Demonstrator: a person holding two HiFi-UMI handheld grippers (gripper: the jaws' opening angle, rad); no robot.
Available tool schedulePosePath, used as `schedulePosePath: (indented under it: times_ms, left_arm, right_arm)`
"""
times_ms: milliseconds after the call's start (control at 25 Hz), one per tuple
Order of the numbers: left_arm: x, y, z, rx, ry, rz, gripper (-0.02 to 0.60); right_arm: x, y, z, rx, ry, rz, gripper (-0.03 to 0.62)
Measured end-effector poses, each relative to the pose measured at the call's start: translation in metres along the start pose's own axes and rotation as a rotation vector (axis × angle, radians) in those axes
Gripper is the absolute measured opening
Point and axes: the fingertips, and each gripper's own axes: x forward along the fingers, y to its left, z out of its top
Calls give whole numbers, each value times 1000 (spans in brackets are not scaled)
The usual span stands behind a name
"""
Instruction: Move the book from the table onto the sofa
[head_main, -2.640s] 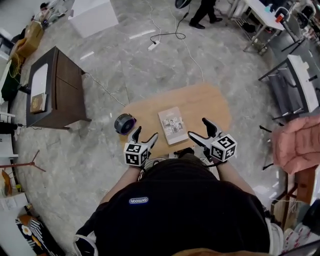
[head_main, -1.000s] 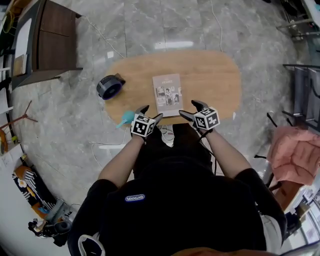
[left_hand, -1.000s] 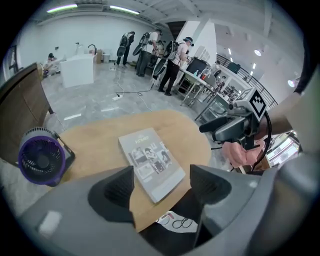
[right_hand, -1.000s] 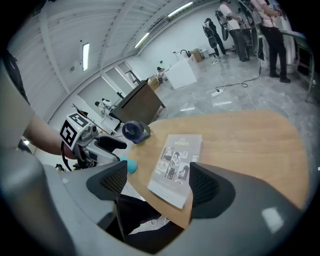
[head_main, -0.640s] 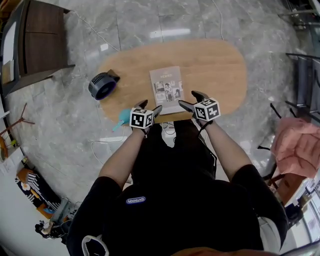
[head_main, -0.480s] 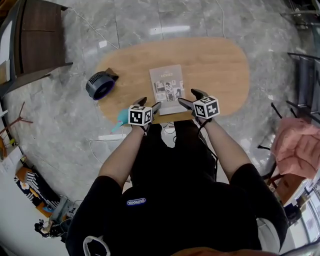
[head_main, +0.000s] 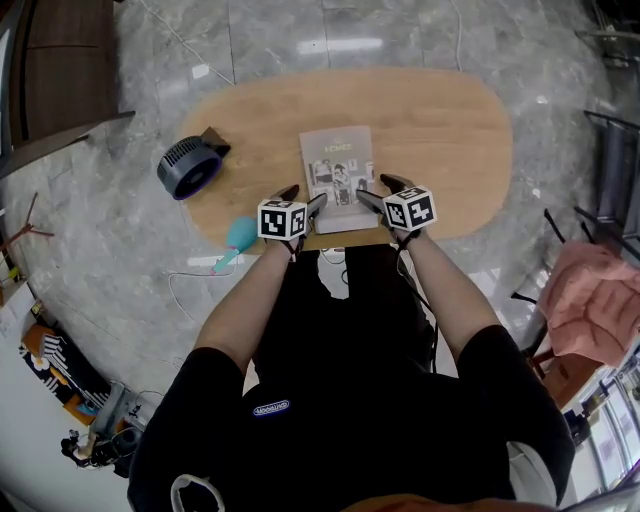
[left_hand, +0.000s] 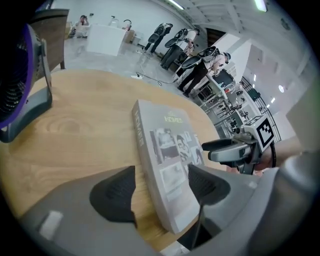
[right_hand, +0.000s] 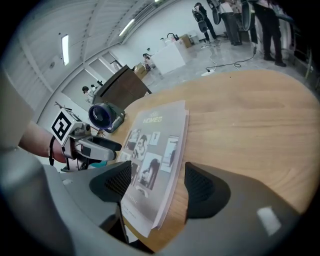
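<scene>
Head view: left gripper (head_main: 304, 197) and right gripper (head_main: 378, 190) straddle side edges of the book (head_main: 337, 170) on the table (head_main: 450, 130), jaws spread, unclamped; next, likely clamp and lift.

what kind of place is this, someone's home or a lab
Probably a large lab or workshop hall, not a home: a high white ceiling with strip lights, people standing among equipment, and an oval light wooden table set on a grey polished stone floor.
</scene>
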Motion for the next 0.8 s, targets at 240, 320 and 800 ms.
schedulePosePath:
  times_ms: [240, 320, 800]
  left_arm:
    - [17, 1, 2, -14, 17, -30, 277]
    - [21, 3, 2, -32, 21, -26, 211]
    - [-6, -31, 14, -67, -11, -65, 181]
  right_arm:
    - [20, -8, 3, 46, -7, 20, 338]
    - [26, -8, -1, 35, 13, 29, 282]
    - [-31, 10, 13, 34, -91, 14, 219]
